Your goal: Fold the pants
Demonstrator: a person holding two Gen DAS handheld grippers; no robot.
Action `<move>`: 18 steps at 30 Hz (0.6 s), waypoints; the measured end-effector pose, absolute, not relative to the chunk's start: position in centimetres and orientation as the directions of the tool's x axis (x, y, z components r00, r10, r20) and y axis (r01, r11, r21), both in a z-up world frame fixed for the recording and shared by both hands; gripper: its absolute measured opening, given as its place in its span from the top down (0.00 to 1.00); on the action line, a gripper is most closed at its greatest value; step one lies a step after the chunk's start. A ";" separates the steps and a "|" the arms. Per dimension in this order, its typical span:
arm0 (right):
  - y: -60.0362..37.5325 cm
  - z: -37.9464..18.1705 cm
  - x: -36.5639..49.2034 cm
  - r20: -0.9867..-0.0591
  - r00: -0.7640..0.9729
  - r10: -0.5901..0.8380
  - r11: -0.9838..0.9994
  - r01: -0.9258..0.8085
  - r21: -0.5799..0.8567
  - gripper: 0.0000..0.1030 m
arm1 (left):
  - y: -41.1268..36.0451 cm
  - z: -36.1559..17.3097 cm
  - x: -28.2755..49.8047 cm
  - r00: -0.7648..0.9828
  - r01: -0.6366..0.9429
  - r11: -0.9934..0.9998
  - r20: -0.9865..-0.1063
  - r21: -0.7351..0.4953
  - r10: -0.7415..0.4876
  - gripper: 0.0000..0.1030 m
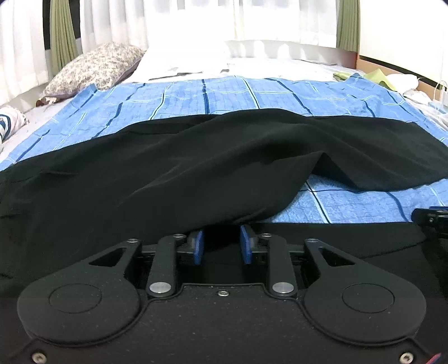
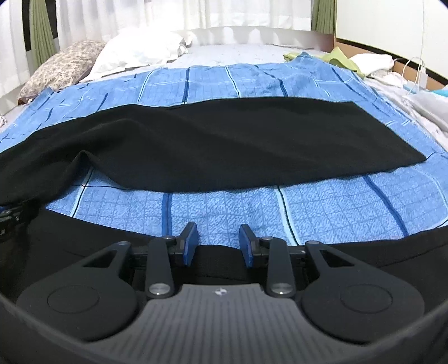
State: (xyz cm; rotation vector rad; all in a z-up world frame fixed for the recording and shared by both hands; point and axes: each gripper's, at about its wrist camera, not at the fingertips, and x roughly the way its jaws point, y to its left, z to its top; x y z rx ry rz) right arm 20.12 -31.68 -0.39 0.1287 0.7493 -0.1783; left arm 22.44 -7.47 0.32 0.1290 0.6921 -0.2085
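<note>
A bed (image 1: 364, 64) filled both views, backed by pale curtains (image 1: 179, 19) with green drapes (image 1: 63, 36) at either side. Across the mattress lay a blue checked blanket (image 2: 252, 81) crossed by darker and lighter stripes. On top of it were the black pants (image 2: 229, 145), spread sideways across the blanket in one long dark band, rumpled toward the left and lying flat toward the right, where the straight end of a leg stopped short of the blanket's edge. In the left wrist view the pants (image 1: 168, 173) rose in a soft fold near the camera, and a second strip of black cloth ran along the near side of the bed, leaving a patch of blanket bare between the two. At the head of the bed sat a white pillow (image 2: 140, 50) and, to its left, a flowered pillow (image 1: 95, 67). Green cloth (image 2: 338, 58) and white cables lay at the far right corner. The left gripper (image 1: 221, 240) pointed down into the near fold, its blue pads (image 1: 198, 246) set apart with black cloth lying between and over their tips; whether they pinched it could not be told. The right gripper (image 2: 217, 240) stood partly open above the near black strip and the bare blanket, its blue pads (image 2: 190, 246) apart with nothing between them. The tip of the other gripper showed at the edge of each view.
</note>
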 end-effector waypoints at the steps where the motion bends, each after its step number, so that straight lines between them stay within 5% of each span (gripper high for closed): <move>1: -31.7 -0.2 20.0 -0.688 0.718 -0.108 0.978 0.199 0.055 0.49 | -7.1 0.7 22.2 0.739 0.242 0.970 -0.654 0.035 -0.160 0.48; 5: -32.7 0.9 19.5 -0.696 0.717 -0.044 0.969 0.200 0.145 0.37 | -4.9 2.8 21.1 0.731 0.264 0.964 -0.654 0.006 -0.196 0.40; 10: -35.1 3.5 20.6 -0.700 0.714 -0.029 0.939 0.259 0.226 0.28 | -0.6 6.4 22.8 0.755 0.191 0.980 -0.629 -0.059 -0.185 0.09; 18: -40.3 7.0 27.2 -0.699 0.713 -0.051 0.835 0.414 0.361 0.12 | 8.2 9.4 31.8 0.746 -0.117 0.980 -0.665 -0.158 -0.018 0.04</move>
